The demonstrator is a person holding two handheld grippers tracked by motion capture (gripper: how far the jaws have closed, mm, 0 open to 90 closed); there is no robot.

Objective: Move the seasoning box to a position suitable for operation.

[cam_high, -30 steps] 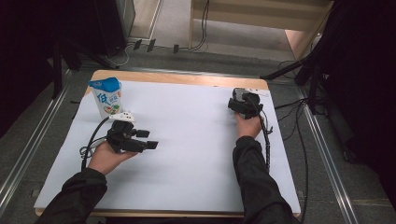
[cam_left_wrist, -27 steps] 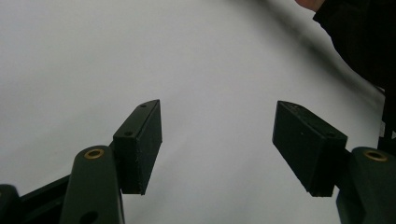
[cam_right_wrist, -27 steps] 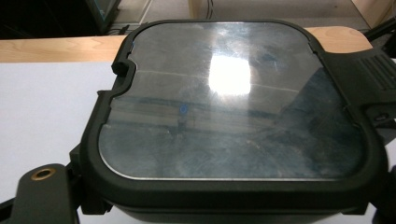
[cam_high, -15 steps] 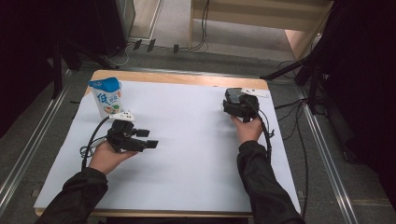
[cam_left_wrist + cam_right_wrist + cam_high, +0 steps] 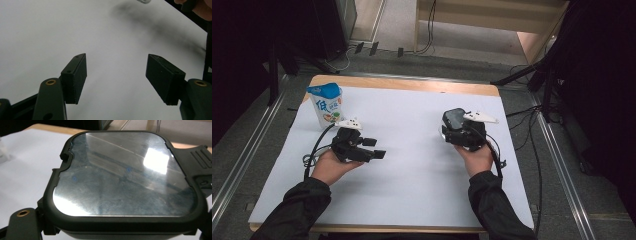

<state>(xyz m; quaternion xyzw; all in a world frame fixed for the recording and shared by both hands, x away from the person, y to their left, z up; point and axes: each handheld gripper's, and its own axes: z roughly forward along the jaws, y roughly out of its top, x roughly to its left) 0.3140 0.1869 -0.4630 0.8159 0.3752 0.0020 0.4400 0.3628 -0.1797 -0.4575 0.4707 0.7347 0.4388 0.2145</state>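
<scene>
High view: my left claw (image 5: 374,148) sits left of centre on the white bench (image 5: 412,175), jaws wide and empty. My right claw (image 5: 451,129) grips a black-rimmed box (image 5: 125,175), right of centre. A carton (image 5: 326,104) stands upper left.

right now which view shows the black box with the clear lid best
The right gripper view: the box sits close between that gripper's jaws, showing its glossy clear lid and black rim. The high view shows it small and dark in the right gripper. The left gripper view gives nothing I can identify as it.
</scene>
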